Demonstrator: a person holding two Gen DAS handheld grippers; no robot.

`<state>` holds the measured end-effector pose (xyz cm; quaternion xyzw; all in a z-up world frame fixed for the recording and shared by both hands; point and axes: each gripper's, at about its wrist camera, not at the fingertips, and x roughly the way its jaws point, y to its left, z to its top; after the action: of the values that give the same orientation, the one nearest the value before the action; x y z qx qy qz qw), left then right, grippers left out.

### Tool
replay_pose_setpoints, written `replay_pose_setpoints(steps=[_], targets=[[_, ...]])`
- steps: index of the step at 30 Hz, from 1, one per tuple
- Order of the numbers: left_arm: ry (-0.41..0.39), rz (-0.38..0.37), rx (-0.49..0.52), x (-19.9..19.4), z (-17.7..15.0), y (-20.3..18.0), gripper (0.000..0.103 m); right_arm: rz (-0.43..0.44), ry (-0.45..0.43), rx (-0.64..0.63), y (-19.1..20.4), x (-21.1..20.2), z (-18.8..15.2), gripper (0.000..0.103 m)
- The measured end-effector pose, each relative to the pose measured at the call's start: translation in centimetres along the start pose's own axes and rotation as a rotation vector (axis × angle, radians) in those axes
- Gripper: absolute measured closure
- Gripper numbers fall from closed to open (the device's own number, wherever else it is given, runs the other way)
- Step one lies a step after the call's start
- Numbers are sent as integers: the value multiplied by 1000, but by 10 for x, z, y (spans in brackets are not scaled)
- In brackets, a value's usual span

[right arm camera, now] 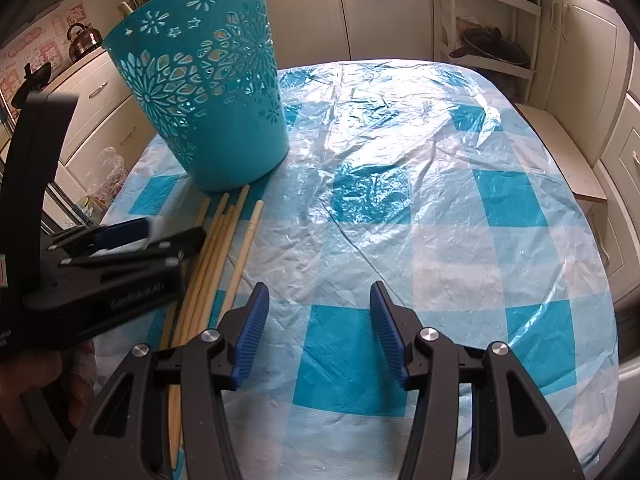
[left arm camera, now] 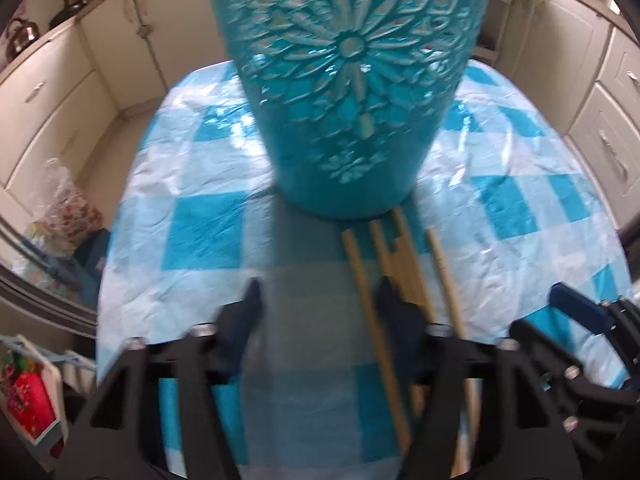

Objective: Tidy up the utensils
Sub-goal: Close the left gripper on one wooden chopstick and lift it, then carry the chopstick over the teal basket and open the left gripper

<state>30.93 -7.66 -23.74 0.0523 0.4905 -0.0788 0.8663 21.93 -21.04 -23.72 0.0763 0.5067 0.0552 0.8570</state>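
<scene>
- Worktop: covered with a blue-and-white checked cloth under clear plastic film; it fills the centre of both views. Kitchen cabinets surround it.
- Bin: a teal pierced-pattern bin stands upright at upper left of the right wrist view. In the left wrist view it fills the top centre, close ahead of the tool and blurred.
- Sticks: several pale wooden sticks, probably chopsticks, lie flat and roughly parallel on the cloth at lower left of the right wrist view, their far ends just beside the base of the bin. One stick lies slightly apart to the right of the bundle.
- Left tool: jaws wide, holding nothing. It sits low over the sticks, which pass beside and beneath its right-hand finger in the left wrist view.
- Right tool: jaws wide, empty, over bare cloth at lower centre, near the sticks but not touching.
- Step in hand, by judgement: picking up sticks for the bin; none is gripped yet.
- Next move calls for shifting the left tool so a stick lies between its fingers, closing, then lifting above the rim.
- View difference: only the right wrist view shows the rim of the bin and something pale standing inside it; only the left wrist view shows the sticks against the left fingers.
</scene>
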Motion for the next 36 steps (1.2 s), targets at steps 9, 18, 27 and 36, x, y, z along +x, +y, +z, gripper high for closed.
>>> replay_pose_setpoints(steps=[9,18,27,36], targets=[[-18,-148,-62,-13,-4,20,98,25,-4,-53,23,4,10,52],[-343,-342,-177,-118,2,61,98,-50,41,-142,41,25,20,55],[-699,-367,-192,-202,72,63,98,-3,108,-242,27,18,19,83],[-898,-190,-311,-190,138,62,98,37,80,-184,18,15,15,84]])
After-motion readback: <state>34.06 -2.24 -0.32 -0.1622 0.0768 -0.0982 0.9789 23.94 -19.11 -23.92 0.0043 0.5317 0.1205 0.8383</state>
